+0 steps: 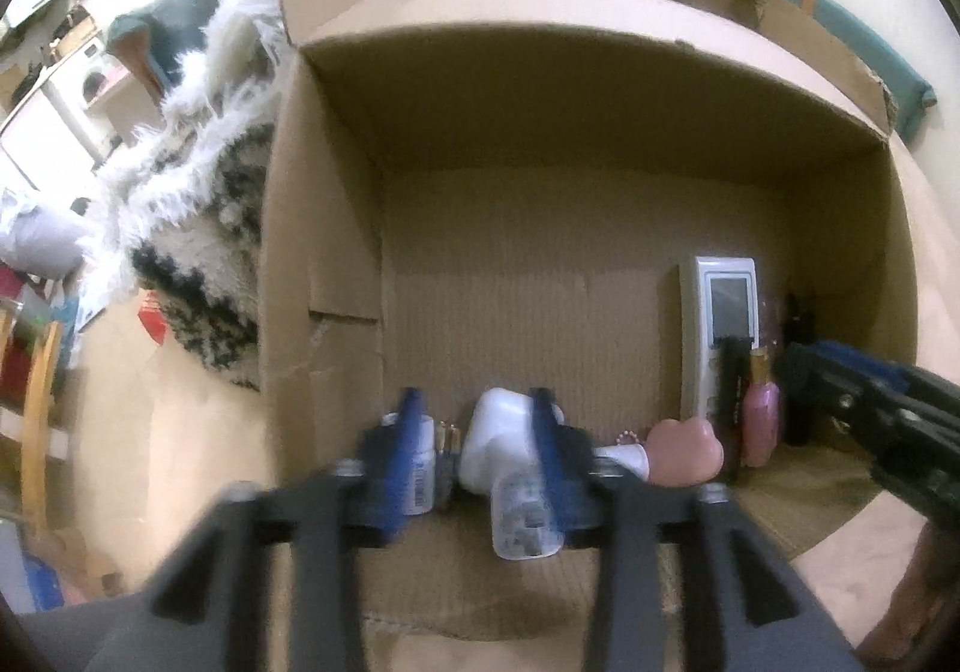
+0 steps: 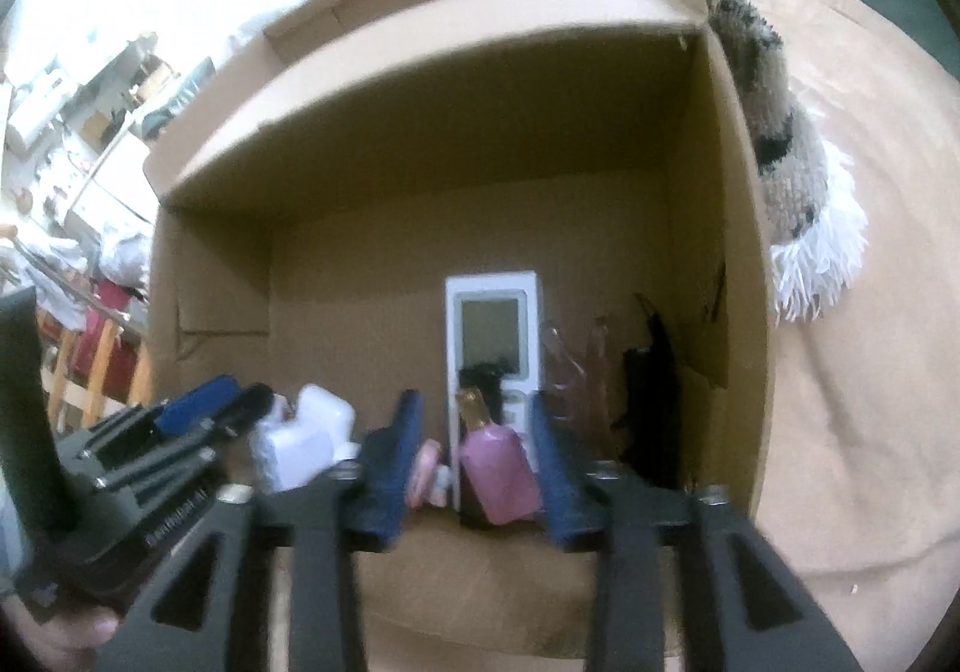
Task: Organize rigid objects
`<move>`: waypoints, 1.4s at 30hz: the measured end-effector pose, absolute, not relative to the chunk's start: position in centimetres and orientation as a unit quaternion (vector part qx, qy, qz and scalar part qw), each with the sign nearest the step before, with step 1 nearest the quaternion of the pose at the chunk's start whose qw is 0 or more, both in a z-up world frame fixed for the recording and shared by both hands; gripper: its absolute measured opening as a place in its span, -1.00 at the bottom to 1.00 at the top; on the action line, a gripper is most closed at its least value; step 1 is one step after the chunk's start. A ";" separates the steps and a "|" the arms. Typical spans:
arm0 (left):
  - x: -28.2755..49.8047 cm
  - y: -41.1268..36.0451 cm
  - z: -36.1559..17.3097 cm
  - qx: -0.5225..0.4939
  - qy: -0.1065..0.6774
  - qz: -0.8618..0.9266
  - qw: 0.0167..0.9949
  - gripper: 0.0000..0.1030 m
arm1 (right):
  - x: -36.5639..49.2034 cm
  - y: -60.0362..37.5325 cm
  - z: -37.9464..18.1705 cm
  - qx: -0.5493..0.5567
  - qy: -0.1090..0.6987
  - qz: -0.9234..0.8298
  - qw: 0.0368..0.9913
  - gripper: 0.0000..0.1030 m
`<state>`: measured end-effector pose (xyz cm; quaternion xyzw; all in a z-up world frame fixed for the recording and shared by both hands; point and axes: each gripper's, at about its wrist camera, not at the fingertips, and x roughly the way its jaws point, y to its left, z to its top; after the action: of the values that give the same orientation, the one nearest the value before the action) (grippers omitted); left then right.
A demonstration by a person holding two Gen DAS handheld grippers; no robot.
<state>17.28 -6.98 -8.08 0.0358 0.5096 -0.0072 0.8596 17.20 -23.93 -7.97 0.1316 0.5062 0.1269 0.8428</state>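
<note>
Left wrist view: left tongs (image 1: 477,450) sit low at 6 o'clock, blue fingers spread apart, gripping nothing. A white bottle (image 1: 504,450) lies on the floor of the cardboard box (image 1: 324,228) between the fingers, against the right finger; contact with the pads is unclear (blur). A small white labelled bottle (image 1: 420,468) stands by the left finger. At 4 o'clock a pink heart-shaped piece (image 1: 690,447), then a pink bottle with gold cap (image 1: 762,420), upright. A white remote with screen (image 1: 720,324) leans upright against the back wall behind them. Dark items at the right wall, too dim to name. Right tongs (image 1: 840,390) enter from 3 o'clock, side-on, so their opening cannot be told here. A shaggy black-and-white rug (image 1: 198,228) hangs left of the box at 9 o'clock.

Right wrist view: right tongs (image 2: 474,450) are open, the pink bottle (image 2: 498,462) tilted between the fingers, near the right one, not clamped. The remote (image 2: 492,324) stands directly behind it. This view shows clear pinkish glass pieces (image 2: 570,366) and a black object (image 2: 651,402) at 2 o'clock, only dim in the other. The heart piece (image 2: 423,465) peeks beside the left finger. The left tongs (image 2: 228,408) come in at 9 o'clock, with the white bottle (image 2: 306,438) at their tip. The rug (image 2: 780,144) hangs at 2 o'clock outside the box.
</note>
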 end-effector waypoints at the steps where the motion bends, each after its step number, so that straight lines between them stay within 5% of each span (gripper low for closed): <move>1: 17.2 -6.9 -7.8 0.035 0.504 -0.004 0.863 0.14 | 17.1 -24.0 -7.7 0.139 0.497 0.136 0.846 0.17; 4: 16.9 -6.9 -6.8 0.028 0.491 -0.006 0.871 0.17 | 17.0 -23.8 -6.6 0.133 0.481 0.141 0.855 0.23; 12: 15.8 -5.9 -4.0 0.018 0.474 -0.005 0.880 0.19 | 15.9 -24.9 -4.7 0.162 0.451 0.136 0.867 1.00; 30: 7.1 -0.8 -1.6 -0.009 0.484 0.004 0.875 0.39 | 6.9 -24.9 -3.7 0.146 0.475 0.115 0.860 1.00; 38: 2.9 0.1 -0.4 -0.028 0.452 -0.010 0.892 0.51 | 2.1 -24.0 -0.5 0.103 0.400 0.104 0.905 1.00; 42: 1.1 0.2 1.2 -0.028 0.401 0.001 0.916 0.72 | 0.6 -23.4 0.2 0.094 0.370 0.098 0.919 1.00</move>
<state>1.13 0.24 1.16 -0.0283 0.4012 0.0012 0.9156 0.56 -23.45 0.22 0.0938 0.3697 0.0984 0.9191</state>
